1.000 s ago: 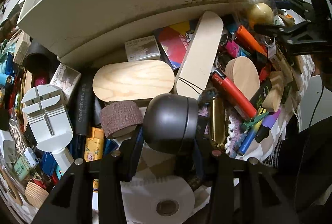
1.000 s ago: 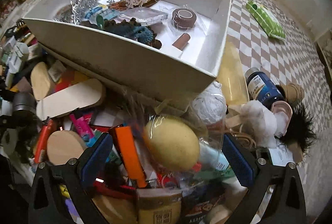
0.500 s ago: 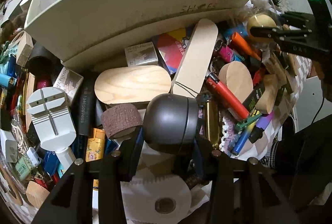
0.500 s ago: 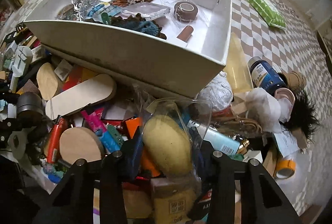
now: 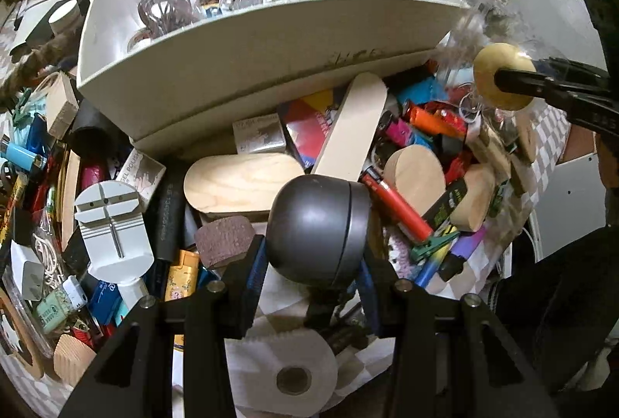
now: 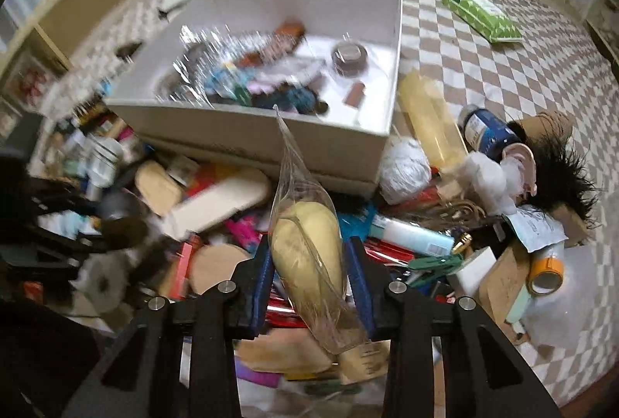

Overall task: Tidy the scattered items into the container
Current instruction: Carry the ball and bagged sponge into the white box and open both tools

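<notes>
A white box (image 5: 247, 70) (image 6: 271, 139) holds several small items and stands behind a heap of clutter. My left gripper (image 5: 309, 259) is shut on a dark grey rounded speaker (image 5: 315, 228), held just above the heap in front of the box. My right gripper (image 6: 307, 263) is shut on a yellow sponge in a clear plastic bag (image 6: 305, 248), lifted over the heap near the box's front wall. In the left wrist view the yellow sponge (image 5: 501, 75) shows at the right, clamped in the right gripper's black fingers (image 5: 541, 85).
Wooden blocks (image 5: 240, 182) (image 5: 416, 176), a pale wooden slat (image 5: 350, 132), lighters (image 5: 398, 205), a white tool (image 5: 112, 228) and a paper roll (image 5: 294, 375) crowd the floor. A yellow bottle (image 6: 429, 116), blue jar (image 6: 487, 132), tape roll (image 6: 545, 271) and green packet (image 6: 479, 16) lie right of the box.
The right gripper closed on the bagged sponge and lifted it off the heap. The left gripper rose with the grey speaker, so the box's inside now shows.
</notes>
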